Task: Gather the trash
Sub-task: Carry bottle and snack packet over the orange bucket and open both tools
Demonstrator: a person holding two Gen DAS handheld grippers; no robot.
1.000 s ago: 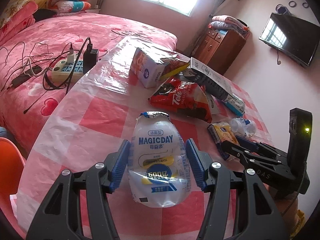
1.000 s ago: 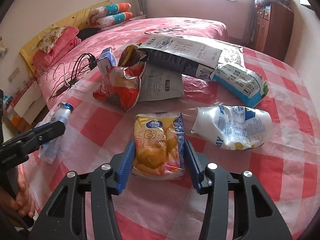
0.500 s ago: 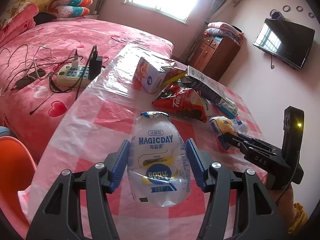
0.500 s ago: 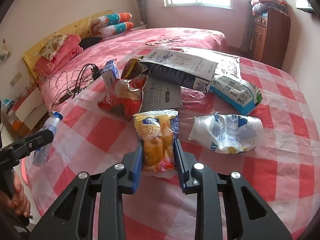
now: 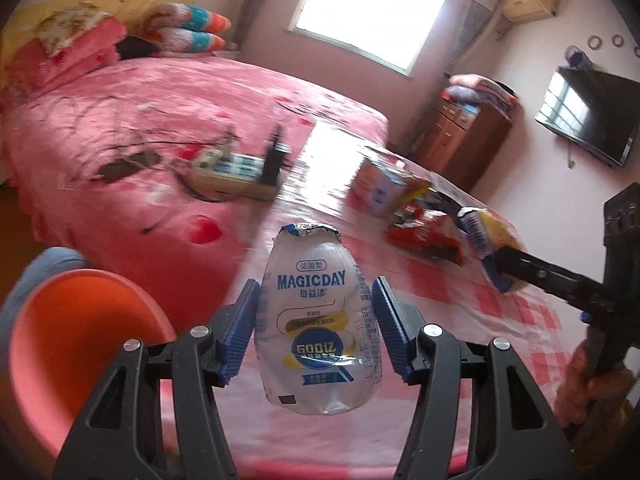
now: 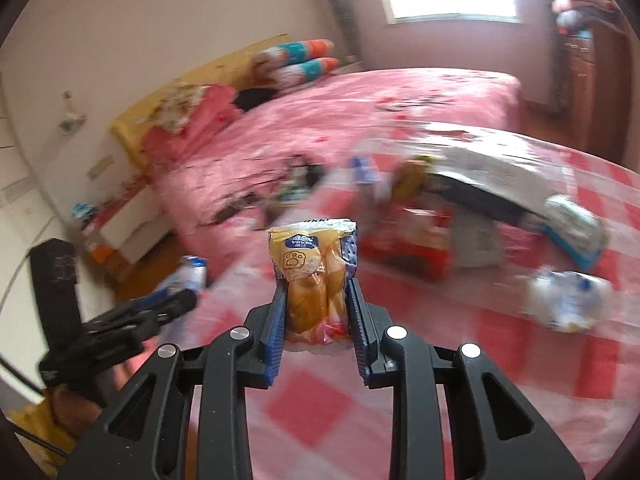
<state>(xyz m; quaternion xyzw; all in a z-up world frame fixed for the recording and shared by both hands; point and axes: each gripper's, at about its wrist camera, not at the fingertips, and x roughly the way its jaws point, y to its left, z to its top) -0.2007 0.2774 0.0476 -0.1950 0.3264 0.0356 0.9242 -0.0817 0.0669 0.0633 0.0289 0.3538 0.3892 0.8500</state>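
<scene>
Both pieces of trash are held clear of the red-and-white checked surface, which I judge is for carrying them off to a bin not in view.

Left claw: its blue ribbed pads press both flanks of the crumpled clear plastic "MAGICDAY" drink bottle, held upright at a moderate opening, foil mouth uppermost.

Right claw: closed down narrow on the yellow plastic tissue pack with a paw-print label, pinched at its lower half and standing upright. Its jaws have just been closing, with the pack between them.

The remaining litter, a red snack bag, a grey-and-white flat pouch and another crushed clear bottle, lies on the surface; motion blur leaves their exact contacts uncertain.
</scene>
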